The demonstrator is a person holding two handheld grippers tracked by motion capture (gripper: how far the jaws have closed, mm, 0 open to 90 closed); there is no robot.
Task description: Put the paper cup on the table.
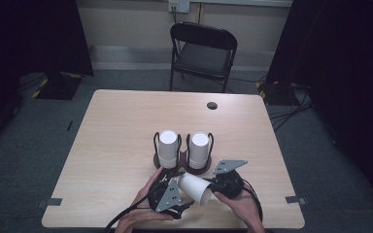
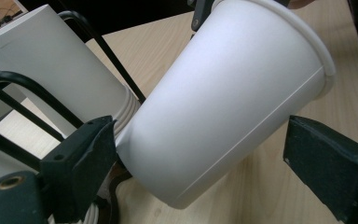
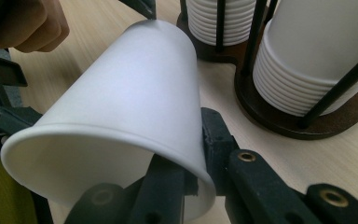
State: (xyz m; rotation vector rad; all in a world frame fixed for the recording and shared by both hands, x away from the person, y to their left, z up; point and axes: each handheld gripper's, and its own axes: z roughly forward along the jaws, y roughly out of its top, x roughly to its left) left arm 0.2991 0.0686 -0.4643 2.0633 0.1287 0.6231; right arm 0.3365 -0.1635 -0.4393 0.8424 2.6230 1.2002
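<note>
Right gripper (image 3: 193, 179): your jaws are clamped on the rim wall of the white paper cup (image 1: 195, 188), one inside and one outside, so it hangs tilted above the pale wooden desk (image 1: 116, 131).
Left gripper (image 2: 200, 154): your jaws stand apart around the cup's base; no pad presses it.
Cup's place: just in front of the two black wire holders of stacked white cups (image 1: 183, 149), likely for separating one.

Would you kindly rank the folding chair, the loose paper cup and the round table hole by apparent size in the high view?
1. Folding chair, largest, though farthest from the camera.
2. Loose paper cup.
3. Round table hole, clearly smallest.
</note>
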